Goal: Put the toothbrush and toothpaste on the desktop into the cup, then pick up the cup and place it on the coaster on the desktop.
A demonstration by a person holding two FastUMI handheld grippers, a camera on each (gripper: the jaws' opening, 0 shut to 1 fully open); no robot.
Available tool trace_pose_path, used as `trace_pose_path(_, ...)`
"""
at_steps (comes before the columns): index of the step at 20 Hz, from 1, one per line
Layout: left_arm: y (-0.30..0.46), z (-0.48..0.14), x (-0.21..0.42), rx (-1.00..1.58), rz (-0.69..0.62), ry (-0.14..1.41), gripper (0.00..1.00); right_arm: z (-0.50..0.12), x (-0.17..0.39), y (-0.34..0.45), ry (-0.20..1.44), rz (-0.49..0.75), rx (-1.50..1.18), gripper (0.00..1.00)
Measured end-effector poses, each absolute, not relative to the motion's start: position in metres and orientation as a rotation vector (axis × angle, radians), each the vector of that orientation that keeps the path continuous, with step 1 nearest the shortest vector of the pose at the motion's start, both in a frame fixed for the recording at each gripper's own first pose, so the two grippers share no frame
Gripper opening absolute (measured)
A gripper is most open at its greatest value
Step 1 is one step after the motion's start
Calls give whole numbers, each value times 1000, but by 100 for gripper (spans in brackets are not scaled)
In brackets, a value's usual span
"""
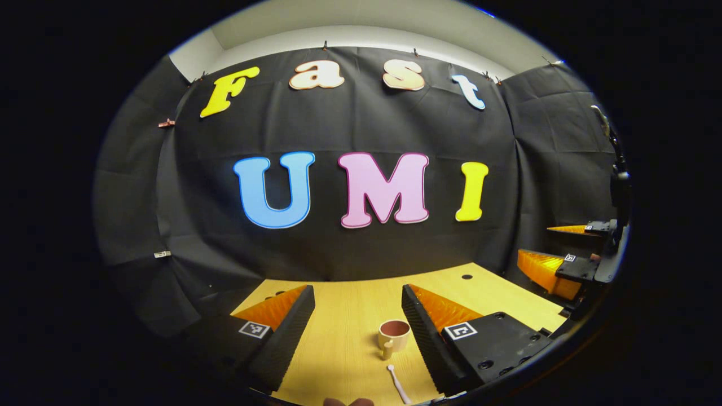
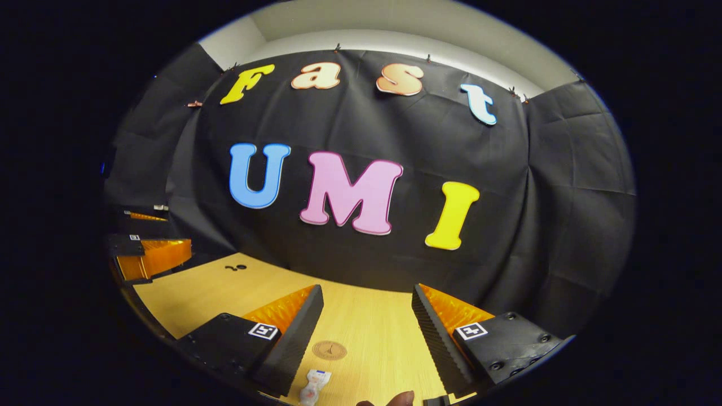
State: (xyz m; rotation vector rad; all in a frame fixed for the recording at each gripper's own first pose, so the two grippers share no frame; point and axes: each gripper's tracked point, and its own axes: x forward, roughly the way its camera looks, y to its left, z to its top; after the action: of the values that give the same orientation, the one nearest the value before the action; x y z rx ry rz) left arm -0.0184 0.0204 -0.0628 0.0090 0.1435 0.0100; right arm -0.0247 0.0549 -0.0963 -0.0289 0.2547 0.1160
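Now both tools, left tool (image 1: 356,316) and right tool (image 2: 366,316), are hovering wide open and empty over the worktop (image 1: 350,338). Ideally the left one is descending across the toothbrush (image 1: 398,384), lying just before the cup (image 1: 393,336), its head pointing cupward. Beside the coaster (image 2: 329,350), the toothpaste (image 2: 313,387) is lying lengthwise toward it.

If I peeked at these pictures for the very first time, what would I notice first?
Probably the small pink cup with a handle, standing upright on the light wooden desktop between the open left gripper fingers, with a white toothbrush lying just in front. In the right gripper view, a round wooden coaster lies between the open right gripper fingers, near a white toothpaste tube.
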Motion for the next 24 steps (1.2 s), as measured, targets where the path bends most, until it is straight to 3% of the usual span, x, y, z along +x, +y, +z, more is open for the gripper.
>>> trace_pose_path(11, 70, -131, -58, 35, 78, 283, 96, -263, -86, 119, 687, 250, -119, 98)
trace_pose_path(18, 92, -157, -80, 12, 147, 338, 96, -352, -105, 131, 1018, 208, -62, 97)
trace_pose_path(24, 112, -171, -97, -15, 217, 366, 95, -400, -114, 144, 1197, 210, -47, 95)
